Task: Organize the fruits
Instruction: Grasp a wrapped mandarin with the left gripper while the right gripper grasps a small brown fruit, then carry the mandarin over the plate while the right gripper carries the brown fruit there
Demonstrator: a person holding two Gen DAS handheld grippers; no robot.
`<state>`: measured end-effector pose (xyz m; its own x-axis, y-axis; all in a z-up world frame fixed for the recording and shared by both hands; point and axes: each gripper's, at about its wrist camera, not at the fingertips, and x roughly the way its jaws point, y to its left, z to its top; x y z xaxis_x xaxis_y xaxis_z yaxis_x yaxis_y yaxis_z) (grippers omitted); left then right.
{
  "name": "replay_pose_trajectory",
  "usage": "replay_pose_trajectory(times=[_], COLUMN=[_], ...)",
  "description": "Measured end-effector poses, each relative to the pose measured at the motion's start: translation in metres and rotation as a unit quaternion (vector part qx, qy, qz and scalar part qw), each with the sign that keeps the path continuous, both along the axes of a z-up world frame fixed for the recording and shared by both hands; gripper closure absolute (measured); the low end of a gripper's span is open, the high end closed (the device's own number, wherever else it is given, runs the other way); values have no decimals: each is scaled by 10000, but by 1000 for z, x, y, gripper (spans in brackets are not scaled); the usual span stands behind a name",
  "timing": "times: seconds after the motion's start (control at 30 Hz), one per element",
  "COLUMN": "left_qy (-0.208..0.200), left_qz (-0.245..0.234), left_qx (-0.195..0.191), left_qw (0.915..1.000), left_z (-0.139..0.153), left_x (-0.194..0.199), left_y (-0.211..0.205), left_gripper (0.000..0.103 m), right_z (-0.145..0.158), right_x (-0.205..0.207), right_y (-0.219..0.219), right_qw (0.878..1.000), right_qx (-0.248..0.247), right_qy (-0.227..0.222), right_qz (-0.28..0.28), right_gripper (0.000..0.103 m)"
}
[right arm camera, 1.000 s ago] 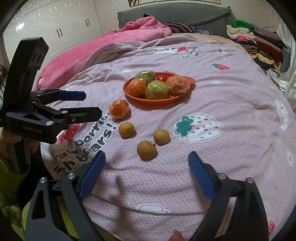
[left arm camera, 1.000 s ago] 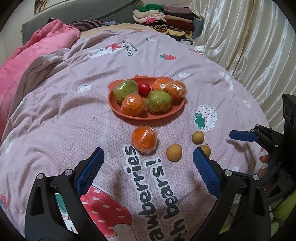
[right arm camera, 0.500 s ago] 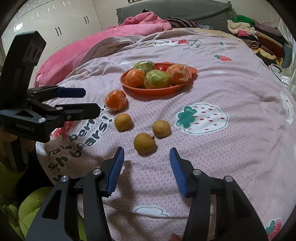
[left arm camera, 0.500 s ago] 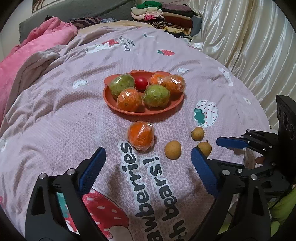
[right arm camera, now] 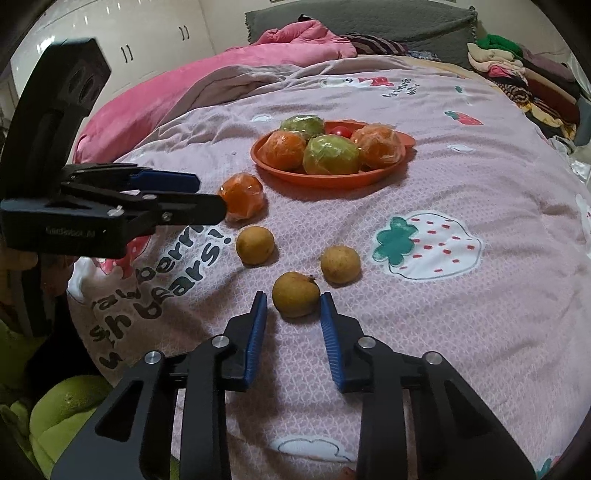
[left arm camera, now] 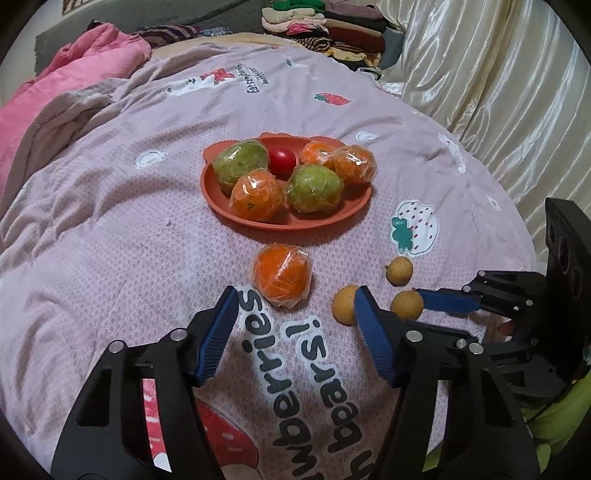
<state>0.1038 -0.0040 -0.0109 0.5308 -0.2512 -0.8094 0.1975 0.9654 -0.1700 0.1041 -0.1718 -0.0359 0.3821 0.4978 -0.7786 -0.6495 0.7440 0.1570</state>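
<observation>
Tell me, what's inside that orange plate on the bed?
The orange plate holds two wrapped green fruits, three wrapped oranges and a small red tomato. Anything beneath or behind them is covered.

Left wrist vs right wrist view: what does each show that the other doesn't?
Left wrist only: cream curtain at right. Right wrist only: white wardrobe doors, and the gap around the nearest longan inside the closing right tool. Both: orange plate of wrapped fruit, loose wrapped orange, three longans, folded clothes.
</observation>
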Motion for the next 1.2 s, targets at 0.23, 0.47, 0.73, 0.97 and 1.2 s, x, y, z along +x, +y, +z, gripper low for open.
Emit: replay_pose_trajectory(times=[0.23,0.47,0.73,0.97,1.2], left_qy=[161,268,466,507,414], left_qz=[34,38,38,-41,-57], left_qx=[-37,11,14,128,114], left_qw=[9999,9996,9989,9986,9991], left_z=[-8,-15,-25,-28,-25], left_x=[13,22,36,43,38], left_y=[2,3,7,3,2], left_gripper=[52,56,64,69,71], right_z=[-4,-6,-7,-7,-3], right_x=[5,11,16,17,16], right_y=[12,17,21,17,15], right_qw=[9999,9998,9997,9996,9994], right_qx=[-83,-50,1,127,229], right_qy=[-66,-90,-125,-62,-12], right_qz=[114,177,231,238,249], right_gripper=[76,77,78,78,78])
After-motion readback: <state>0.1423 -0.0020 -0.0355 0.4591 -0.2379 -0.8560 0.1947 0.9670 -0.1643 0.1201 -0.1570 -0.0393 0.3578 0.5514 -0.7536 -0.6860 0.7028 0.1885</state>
